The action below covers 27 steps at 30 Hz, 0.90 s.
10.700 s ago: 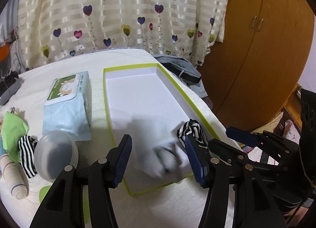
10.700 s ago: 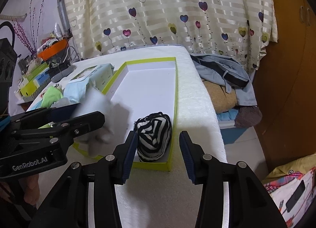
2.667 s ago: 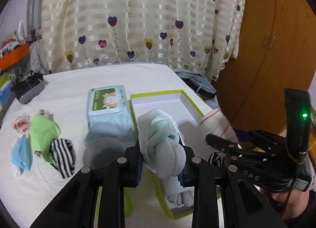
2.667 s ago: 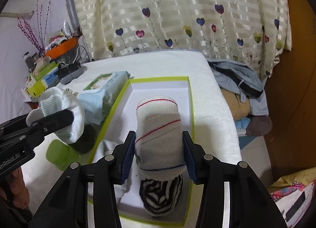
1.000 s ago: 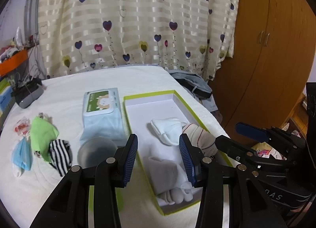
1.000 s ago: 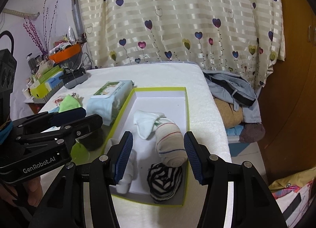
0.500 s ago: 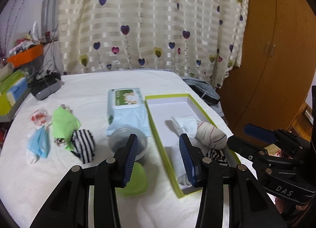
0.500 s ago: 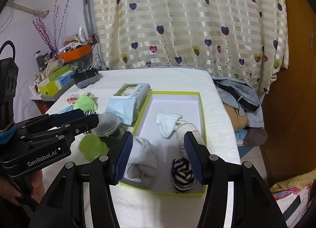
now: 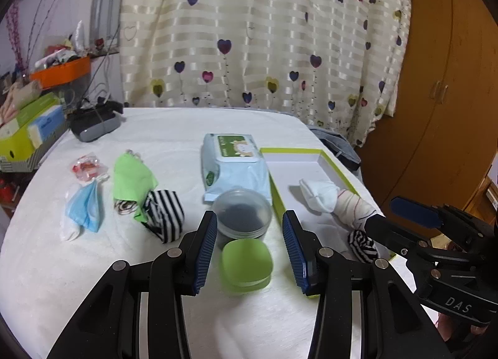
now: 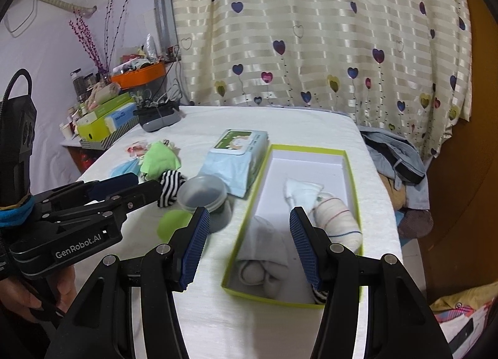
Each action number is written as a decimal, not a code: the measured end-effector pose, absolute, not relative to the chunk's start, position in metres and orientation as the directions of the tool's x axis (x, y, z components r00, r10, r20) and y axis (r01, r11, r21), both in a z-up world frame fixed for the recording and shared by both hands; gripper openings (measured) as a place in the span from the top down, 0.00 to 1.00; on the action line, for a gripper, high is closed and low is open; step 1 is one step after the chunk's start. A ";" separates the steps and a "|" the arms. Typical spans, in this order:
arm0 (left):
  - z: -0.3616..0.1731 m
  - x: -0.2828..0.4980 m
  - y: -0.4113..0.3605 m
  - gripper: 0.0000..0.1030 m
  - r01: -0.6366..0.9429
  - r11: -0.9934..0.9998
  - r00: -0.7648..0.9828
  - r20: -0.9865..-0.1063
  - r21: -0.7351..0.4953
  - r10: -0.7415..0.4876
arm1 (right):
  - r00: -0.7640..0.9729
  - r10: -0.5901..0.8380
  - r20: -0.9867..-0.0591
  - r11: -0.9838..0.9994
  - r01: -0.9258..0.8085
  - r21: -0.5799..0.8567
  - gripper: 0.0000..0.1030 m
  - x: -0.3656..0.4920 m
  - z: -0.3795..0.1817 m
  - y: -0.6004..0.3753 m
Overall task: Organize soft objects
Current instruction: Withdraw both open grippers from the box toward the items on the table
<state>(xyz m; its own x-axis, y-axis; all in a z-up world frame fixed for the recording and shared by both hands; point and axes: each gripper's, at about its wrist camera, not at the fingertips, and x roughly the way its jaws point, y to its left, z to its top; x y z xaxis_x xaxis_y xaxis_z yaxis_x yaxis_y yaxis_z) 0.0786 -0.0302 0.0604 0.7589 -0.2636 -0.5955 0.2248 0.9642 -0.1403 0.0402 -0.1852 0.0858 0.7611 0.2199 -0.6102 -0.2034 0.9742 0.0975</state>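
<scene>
Two grippers in view, both with jaws spread and nothing between the pads. Left gripper hangs over the white-covered table; seen between its blue pads are a green square lid and, just beyond it, a clear round tub with something dark inside. Right gripper hangs over the near end of the green-edged box, blue pads framing the box floor.

Box contents, near to far: a grey sock bundle at the near left; a black-and-white striped roll at the near right, mostly hidden behind the right finger; a cream roll with thin coloured stripes against the right wall; a white sock touching the cream roll on its far side. Far end of the box is bare.

Outside the box, left of it: a pale blue wipes pack lying alongside the box's left wall, the tub touching its near edge. Further left, still on the table: a second striped sock, a green cloth touching it, a blue cloth, and a small red-and-clear packet.

Heart-print curtain behind the table.
</scene>
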 end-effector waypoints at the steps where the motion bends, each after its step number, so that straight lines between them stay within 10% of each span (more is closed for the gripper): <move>1: 0.060 0.078 -0.028 0.59 0.220 0.965 0.760 -0.595 -0.141 -0.260 | 0.760 0.224 -0.610 0.973 -0.209 0.097 0.47 0.040 0.086 -0.183; 27: 0.043 0.082 0.096 0.59 -0.012 0.984 0.793 -0.602 -0.176 -0.097 | 0.690 0.364 -0.625 0.914 -0.395 0.097 0.47 0.072 0.082 -0.091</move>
